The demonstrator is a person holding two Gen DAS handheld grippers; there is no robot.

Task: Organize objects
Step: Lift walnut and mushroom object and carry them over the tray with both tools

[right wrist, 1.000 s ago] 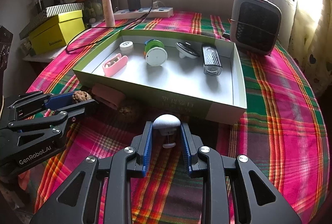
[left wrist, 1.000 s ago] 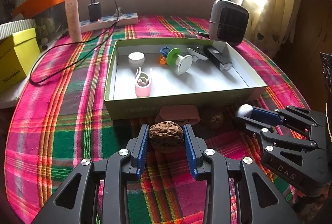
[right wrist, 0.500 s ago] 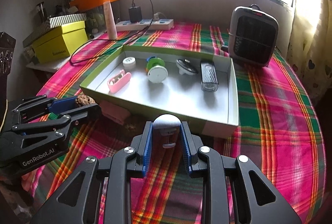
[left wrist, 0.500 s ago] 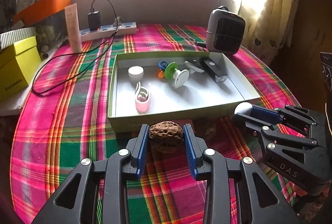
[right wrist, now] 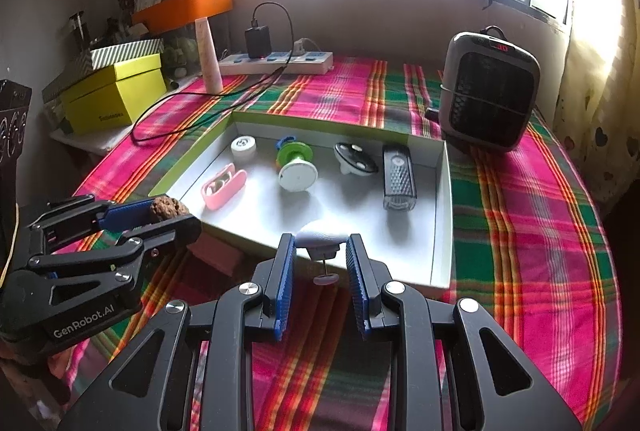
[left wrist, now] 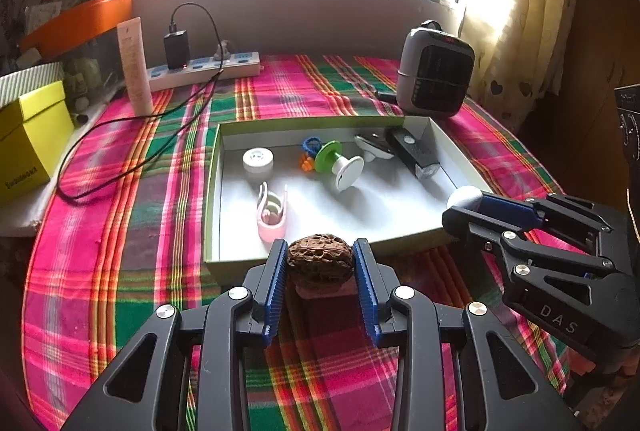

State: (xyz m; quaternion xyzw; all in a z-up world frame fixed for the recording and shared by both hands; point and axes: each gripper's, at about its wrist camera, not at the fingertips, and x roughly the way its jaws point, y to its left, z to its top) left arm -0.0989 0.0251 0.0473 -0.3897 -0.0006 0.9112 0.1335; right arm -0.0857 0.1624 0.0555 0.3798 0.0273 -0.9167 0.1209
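two items being carried to the box

a walnut point(left wrist: 320, 256) is being gripped by the left tool point(left wrist: 320, 263), a small white knob point(right wrist: 321, 240) by the right tool point(right wrist: 321, 263), both above the near rim of the box point(right wrist: 442, 215). next, lowering inside and releasing is likely being called for.

Wrinkled brown walnut point(left wrist: 320, 258) and white-domed small gadget point(right wrist: 321, 240), both above open green tray's point(right wrist: 447, 215) near edge
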